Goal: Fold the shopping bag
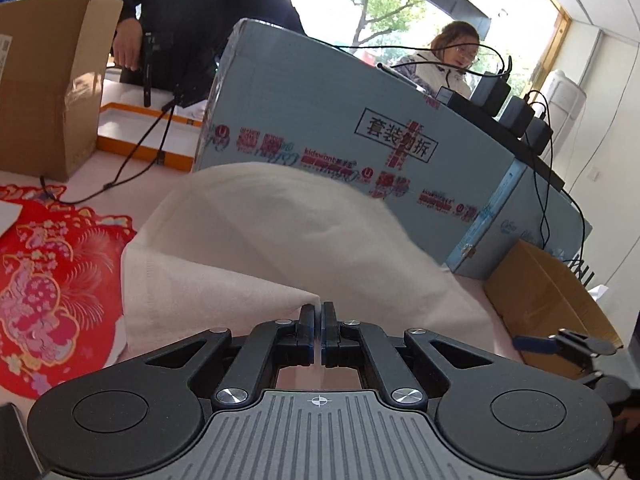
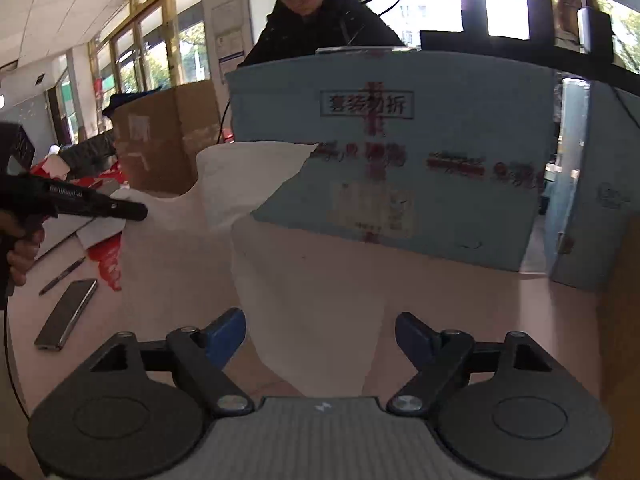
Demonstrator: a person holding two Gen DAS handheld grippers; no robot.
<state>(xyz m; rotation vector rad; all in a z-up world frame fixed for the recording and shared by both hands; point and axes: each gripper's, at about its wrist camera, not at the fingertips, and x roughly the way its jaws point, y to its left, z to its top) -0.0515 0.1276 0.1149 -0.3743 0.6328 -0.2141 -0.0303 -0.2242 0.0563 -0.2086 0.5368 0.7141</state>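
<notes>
The left gripper (image 1: 319, 312) has its two fingers pressed together on a pinched corner of the cream shopping bag (image 1: 256, 240), which billows up from there and spreads across the pale pink table (image 1: 120, 184). The right gripper (image 2: 320, 332) stands wide apart, blue pads either side of a hanging fold of the same bag (image 2: 308, 300), gripping nothing; whether either pad touches the cloth, I cannot tell. Just behind the bag stands a long light-blue carton (image 1: 328, 120) with red lettering, a row of black chargers (image 1: 512, 112) and cables on top. To the left lies a red paper cutting (image 1: 48, 280), and in the right view a phone (image 2: 66, 314) and a pen (image 2: 62, 276) lie near it. Two brown cardboard boxes show in the left view: one far left (image 1: 44, 92), one near right (image 1: 556, 300); what they hold is hidden. An orange-rimmed tray (image 1: 148, 136) sits beyond. Two people are behind the carton, against bright windows.
</notes>
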